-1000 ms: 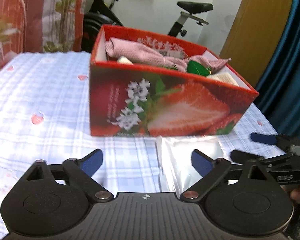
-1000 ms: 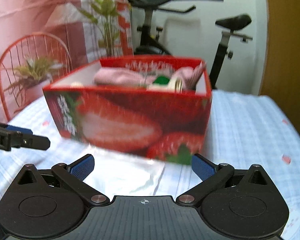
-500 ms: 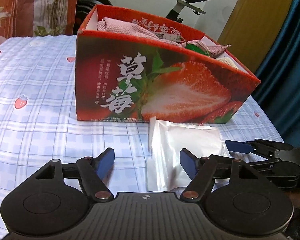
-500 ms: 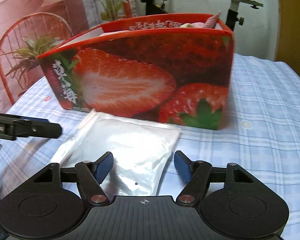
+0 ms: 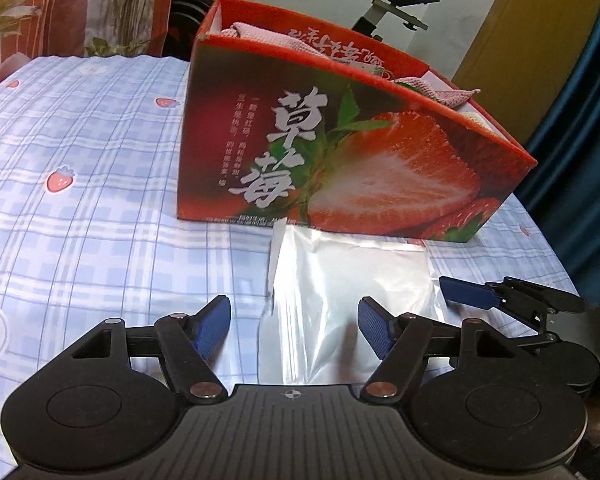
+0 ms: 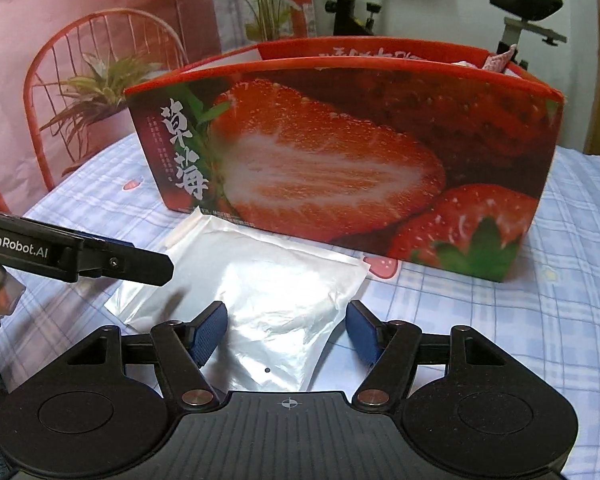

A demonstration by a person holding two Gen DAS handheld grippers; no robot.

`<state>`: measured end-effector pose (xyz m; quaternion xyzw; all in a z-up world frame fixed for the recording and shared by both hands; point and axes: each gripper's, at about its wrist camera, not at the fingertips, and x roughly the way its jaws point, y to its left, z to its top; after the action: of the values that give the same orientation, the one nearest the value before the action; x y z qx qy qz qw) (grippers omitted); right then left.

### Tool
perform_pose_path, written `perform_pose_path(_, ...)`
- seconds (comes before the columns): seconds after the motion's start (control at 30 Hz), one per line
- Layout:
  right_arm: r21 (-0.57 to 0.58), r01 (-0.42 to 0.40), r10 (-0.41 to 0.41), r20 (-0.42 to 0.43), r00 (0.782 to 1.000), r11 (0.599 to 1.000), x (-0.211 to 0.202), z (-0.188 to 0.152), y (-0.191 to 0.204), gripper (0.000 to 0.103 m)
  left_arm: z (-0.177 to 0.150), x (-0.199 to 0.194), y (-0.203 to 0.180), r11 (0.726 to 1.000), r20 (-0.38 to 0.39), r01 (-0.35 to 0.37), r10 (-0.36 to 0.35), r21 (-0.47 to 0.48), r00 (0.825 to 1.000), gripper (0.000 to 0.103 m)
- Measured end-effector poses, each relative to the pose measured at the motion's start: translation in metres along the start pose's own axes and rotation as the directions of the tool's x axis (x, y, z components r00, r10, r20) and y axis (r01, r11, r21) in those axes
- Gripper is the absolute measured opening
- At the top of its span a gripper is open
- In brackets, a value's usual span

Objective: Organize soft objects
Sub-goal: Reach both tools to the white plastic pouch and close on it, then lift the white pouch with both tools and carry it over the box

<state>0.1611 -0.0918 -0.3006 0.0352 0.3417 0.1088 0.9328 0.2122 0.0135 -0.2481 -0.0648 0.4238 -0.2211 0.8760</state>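
Left claw [image 5: 294, 330] stands partly open, its blue pads astride the flat clear plastic pouch [image 5: 348, 280] on the blue checked worktop [image 5: 80, 160], gripping nothing. Right claw [image 6: 287, 332], likewise apart, straddles the pouch's [image 6: 260, 288] near corner before the red strawberry-printed cardboard box [image 6: 340, 160].

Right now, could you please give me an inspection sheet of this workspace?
Surface: table under a blue checked cloth printed with strawberries.
Job's things: clear plastic pouch lying flat before the strawberry box; pink cloth already inside the box.
Clutter: nothing seen.
Grippers: left tool and right tool both open, each low over the pouch with a near edge of it between the fingers, pads not pressing.
Cables: nothing seen.
Surroundings: exercise bike, potted plant on a red wire chair, blue curtain.
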Motion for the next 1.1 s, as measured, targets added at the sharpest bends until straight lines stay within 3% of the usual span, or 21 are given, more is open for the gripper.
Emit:
perform_pose_path(0.3,-0.026,0.009,-0.009,0.019,1.000,1.000,-0.002,-0.005,0.001,0.063,-0.007,-0.004,-0.002,1.000,0.003,0.016,-0.016,0.008,1.000,0.072)
perform_pose_path(0.47,-0.026,0.010,-0.009,0.019,1.000,1.000,-0.002,-0.005,0.001,0.063,-0.008,-0.002,-0.005,0.999,-0.002,0.049,-0.048,0.013,0.999,0.062)
perform_pose_path(0.73,-0.017,0.005,-0.005,0.015,1.000,1.000,-0.003,-0.005,0.000,0.063,-0.008,0.000,-0.004,0.998,-0.006,0.062,-0.062,0.017,0.998,0.062)
perform_pose_path(0.9,0.021,0.011,-0.011,-0.009,1.000,1.000,-0.006,0.000,-0.003,0.061,-0.008,0.000,-0.003,0.997,-0.008,0.073,-0.073,0.015,0.997,0.061)
perform_pose_path(1.1,0.113,0.032,-0.029,-0.035,0.999,0.993,-0.013,0.002,-0.018,0.059,-0.008,0.004,-0.003,0.993,-0.019,0.117,-0.117,0.005,0.993,0.051)
